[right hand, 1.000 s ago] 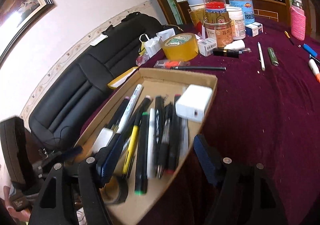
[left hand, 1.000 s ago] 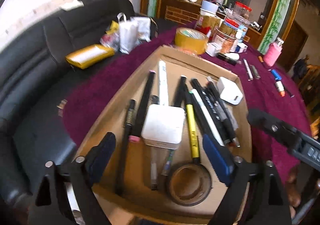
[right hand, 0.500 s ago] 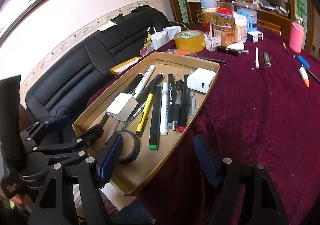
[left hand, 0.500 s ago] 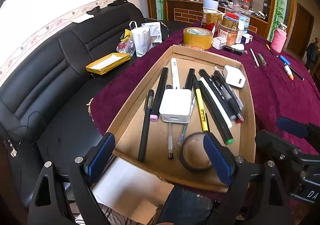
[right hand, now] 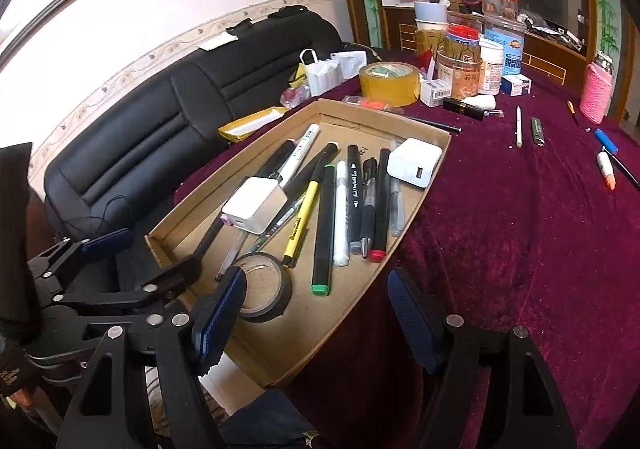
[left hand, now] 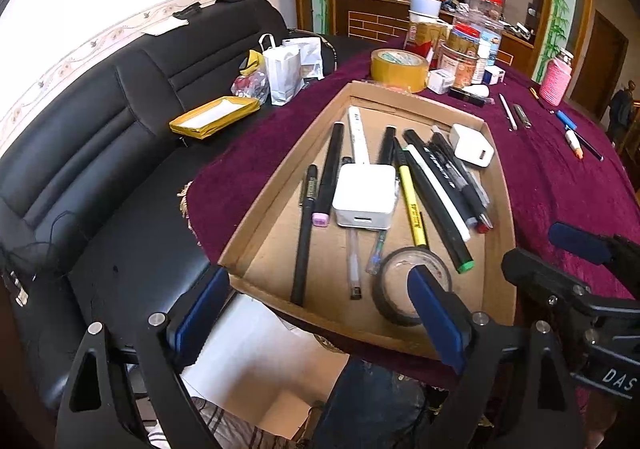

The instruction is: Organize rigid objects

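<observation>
Both claws, left (left hand: pixel 316 313) and right (right hand: pixel 312 313), have backed off, fingers apart, empty. We count the cardboard tray (right hand: pixel 424 173) mostly filled; loose pens (right hand: pixel 519 126) remain on the worktop (right hand: pixel 520 249).

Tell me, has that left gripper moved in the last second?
Yes. The left gripper has pulled back toward the person: the cardboard tray, once beneath its fingers, now lies ahead.

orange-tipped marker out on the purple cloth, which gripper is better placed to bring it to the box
Probably the right. The orange-tipped marker lies on the cloth well right of the cardboard box. The right gripper, open and empty, sits at the box's right edge. The left gripper, also open, hovers at the box's near left corner.
</observation>
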`<act>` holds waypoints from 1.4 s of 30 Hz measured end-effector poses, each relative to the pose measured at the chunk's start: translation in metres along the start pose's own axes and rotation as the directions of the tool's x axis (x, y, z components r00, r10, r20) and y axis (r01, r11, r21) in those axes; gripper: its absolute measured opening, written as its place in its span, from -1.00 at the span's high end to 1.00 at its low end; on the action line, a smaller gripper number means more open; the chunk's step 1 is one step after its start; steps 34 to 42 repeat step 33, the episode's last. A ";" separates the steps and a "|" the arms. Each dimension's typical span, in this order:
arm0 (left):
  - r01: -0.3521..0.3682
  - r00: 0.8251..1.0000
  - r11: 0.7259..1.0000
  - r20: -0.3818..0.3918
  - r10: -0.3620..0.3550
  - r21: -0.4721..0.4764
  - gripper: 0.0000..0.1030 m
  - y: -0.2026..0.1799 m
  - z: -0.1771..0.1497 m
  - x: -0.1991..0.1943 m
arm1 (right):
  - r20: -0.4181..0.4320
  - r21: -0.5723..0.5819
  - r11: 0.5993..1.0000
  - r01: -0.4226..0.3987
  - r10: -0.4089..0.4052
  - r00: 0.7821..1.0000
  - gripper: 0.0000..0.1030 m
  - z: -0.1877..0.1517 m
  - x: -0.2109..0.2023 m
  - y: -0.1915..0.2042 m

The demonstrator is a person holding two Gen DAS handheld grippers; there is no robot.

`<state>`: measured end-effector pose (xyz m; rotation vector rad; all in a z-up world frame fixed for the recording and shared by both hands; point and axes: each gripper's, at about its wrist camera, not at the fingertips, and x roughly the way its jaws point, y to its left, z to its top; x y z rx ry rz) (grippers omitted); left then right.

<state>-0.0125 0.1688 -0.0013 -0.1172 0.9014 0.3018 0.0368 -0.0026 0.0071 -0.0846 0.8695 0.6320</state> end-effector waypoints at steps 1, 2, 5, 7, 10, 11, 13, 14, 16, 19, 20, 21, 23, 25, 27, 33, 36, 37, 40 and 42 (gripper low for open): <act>-0.001 1.000 1.000 -0.002 0.001 0.002 -0.75 0.001 0.000 0.001 | -0.001 0.001 1.000 0.007 -0.007 1.000 -0.51 0.000 0.001 0.000; -0.004 1.000 1.000 -0.004 0.004 0.005 -0.75 0.002 0.000 0.002 | -0.002 0.001 1.000 0.010 -0.010 1.000 -0.51 0.000 0.001 0.001; -0.010 1.000 1.000 -0.006 0.010 0.006 -0.75 0.004 0.001 0.003 | -0.002 -0.009 1.000 0.015 -0.015 1.000 -0.51 0.000 0.003 0.003; -0.012 1.000 1.000 -0.008 0.012 0.005 -0.75 0.005 0.001 0.003 | -0.001 -0.012 1.000 0.014 -0.014 1.000 -0.51 0.001 0.003 0.004; -0.009 1.000 1.000 -0.012 0.009 0.002 -0.75 0.007 0.001 0.005 | 0.001 -0.018 1.000 0.006 -0.006 1.000 -0.51 0.001 0.003 0.006; -0.008 1.000 1.000 -0.014 0.008 0.001 -0.75 0.007 0.002 0.005 | 0.001 -0.020 1.000 0.005 -0.005 1.000 -0.51 0.001 0.003 0.006; -0.005 1.000 1.000 -0.017 0.005 0.000 -0.75 0.008 0.003 0.006 | 0.004 -0.025 1.000 0.004 -0.004 1.000 -0.51 0.001 0.003 0.008; -0.002 1.000 1.000 -0.015 0.002 0.000 -0.75 0.007 0.004 0.007 | 0.006 -0.026 1.000 0.005 -0.005 1.000 -0.51 0.001 0.003 0.008; 0.002 1.000 1.000 -0.013 -0.002 -0.001 -0.75 0.008 0.005 0.008 | 0.005 -0.030 1.000 0.004 -0.004 1.000 -0.51 0.001 0.004 0.009; 0.009 1.000 1.000 -0.016 -0.009 -0.007 -0.75 0.008 0.007 0.010 | 0.000 -0.028 1.000 0.005 -0.005 1.000 -0.51 0.001 0.006 0.007; 0.009 1.000 1.000 -0.018 -0.009 -0.006 -0.75 0.008 0.007 0.010 | -0.001 -0.027 1.000 0.004 -0.004 1.000 -0.51 0.001 0.006 0.006; 0.011 1.000 1.000 -0.019 -0.011 -0.006 -0.75 0.008 0.007 0.011 | -0.002 -0.025 1.000 0.004 -0.005 1.000 -0.51 0.001 0.007 0.006; 0.009 1.000 1.000 -0.023 -0.009 -0.002 -0.75 0.007 0.007 0.012 | -0.004 -0.020 1.000 0.005 -0.005 1.000 -0.51 0.001 0.008 0.005; 0.007 1.000 1.000 -0.025 -0.007 0.002 -0.75 0.007 0.008 0.012 | -0.004 -0.017 1.000 0.005 -0.005 1.000 -0.51 0.001 0.009 0.004; 0.001 1.000 1.000 -0.019 -0.002 -0.003 -0.75 0.007 0.008 0.013 | -0.004 -0.017 1.000 0.004 -0.004 1.000 -0.51 0.001 0.010 0.004; -0.015 1.000 1.000 0.013 0.015 0.004 -0.75 0.007 0.014 0.016 | -0.012 -0.027 1.000 0.002 -0.002 1.000 -0.51 0.001 0.015 0.005; -0.015 1.000 1.000 0.013 0.015 0.004 -0.75 0.007 0.014 0.016 | -0.012 -0.027 1.000 0.002 -0.002 1.000 -0.51 0.001 0.015 0.005; -0.015 1.000 1.000 0.013 0.015 0.004 -0.75 0.007 0.014 0.016 | -0.012 -0.027 1.000 0.002 -0.002 1.000 -0.51 0.001 0.015 0.005; -0.015 1.000 1.000 0.013 0.015 0.004 -0.75 0.007 0.014 0.016 | -0.012 -0.027 1.000 0.002 -0.002 1.000 -0.51 0.001 0.015 0.005; -0.015 1.000 1.000 0.013 0.015 0.004 -0.75 0.007 0.014 0.016 | -0.012 -0.027 1.000 0.002 -0.002 1.000 -0.51 0.001 0.015 0.005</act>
